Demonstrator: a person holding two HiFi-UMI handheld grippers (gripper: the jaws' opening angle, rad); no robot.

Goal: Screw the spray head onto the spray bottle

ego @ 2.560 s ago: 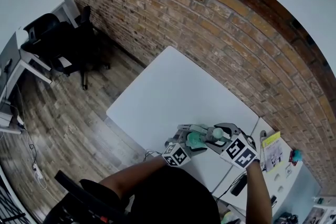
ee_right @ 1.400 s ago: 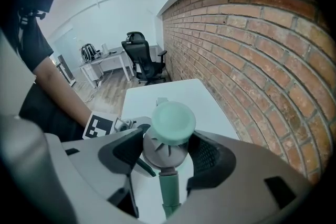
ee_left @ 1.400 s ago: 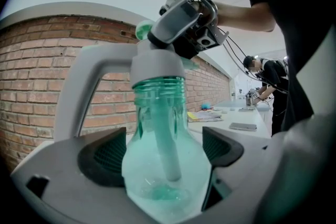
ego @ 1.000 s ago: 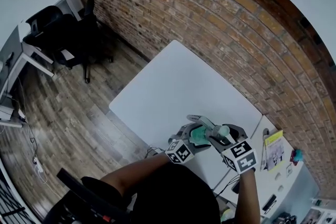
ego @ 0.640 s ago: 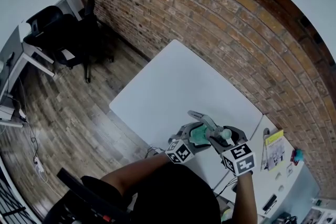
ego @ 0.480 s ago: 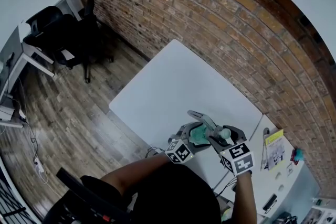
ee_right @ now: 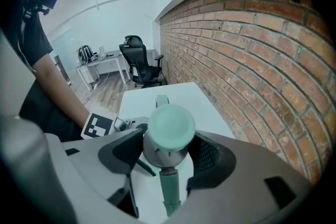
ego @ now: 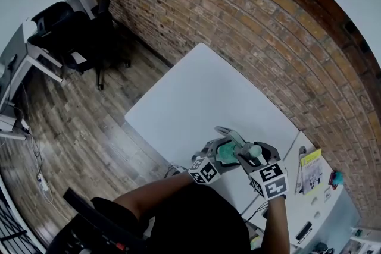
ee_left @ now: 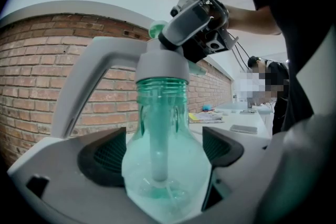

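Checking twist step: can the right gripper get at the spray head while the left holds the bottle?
Probably yes: the right gripper is clamped on the spray head; the left gripper holds the bottle lower down, leaving the top free.

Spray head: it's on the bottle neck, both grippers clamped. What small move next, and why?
Probably a small tightening turn of the right gripper on the spray head, while the left gripper holds the bottle steady. In the left gripper view, neck threads show below the grey collar, so it likely isn't fully seated.
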